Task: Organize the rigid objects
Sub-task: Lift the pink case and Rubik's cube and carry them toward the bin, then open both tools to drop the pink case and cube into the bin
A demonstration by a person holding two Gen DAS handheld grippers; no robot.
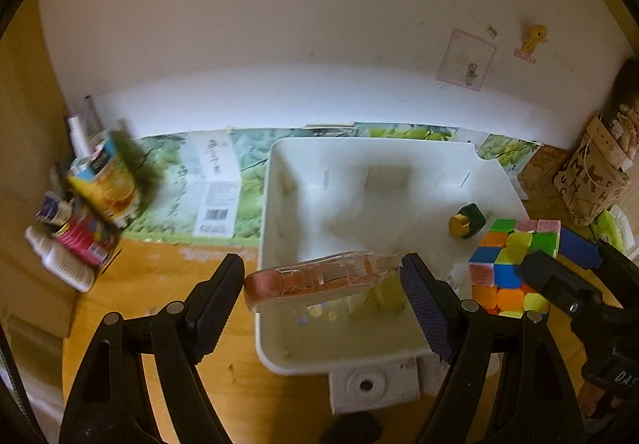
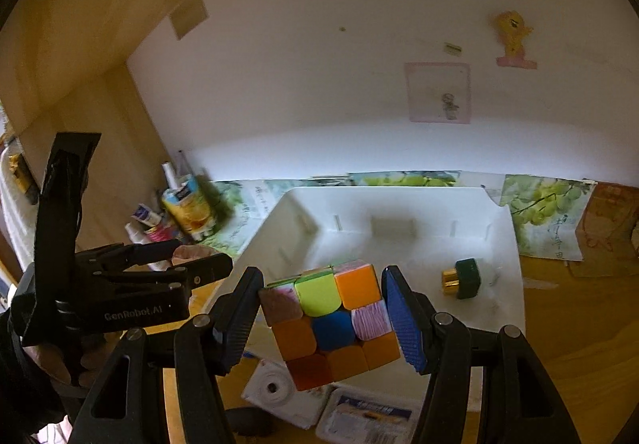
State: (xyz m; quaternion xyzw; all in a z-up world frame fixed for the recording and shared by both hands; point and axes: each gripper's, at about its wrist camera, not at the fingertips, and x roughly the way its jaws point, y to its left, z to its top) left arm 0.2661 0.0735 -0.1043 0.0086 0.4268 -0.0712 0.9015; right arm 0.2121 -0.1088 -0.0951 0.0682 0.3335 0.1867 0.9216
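From my left wrist view the bottles and cartons (image 1: 88,204) at left smear into blur. The right gripper (image 1: 559,280) hides part of the cube (image 1: 507,264), and I cannot read the box label (image 2: 371,414) cut off below.

The bin (image 1: 279,204) is seen as smooth white plastic with a slight sheen. The surface (image 1: 167,276) appears as yellowish wood. The tape dispenser (image 1: 319,276) is made of clear, glossy plastic. The cube (image 2: 331,320) shows matt coloured plastic tiles. The claw pads (image 2: 403,324) are finely textured; a shiny gold cap is carried by the small bottle (image 2: 463,278).
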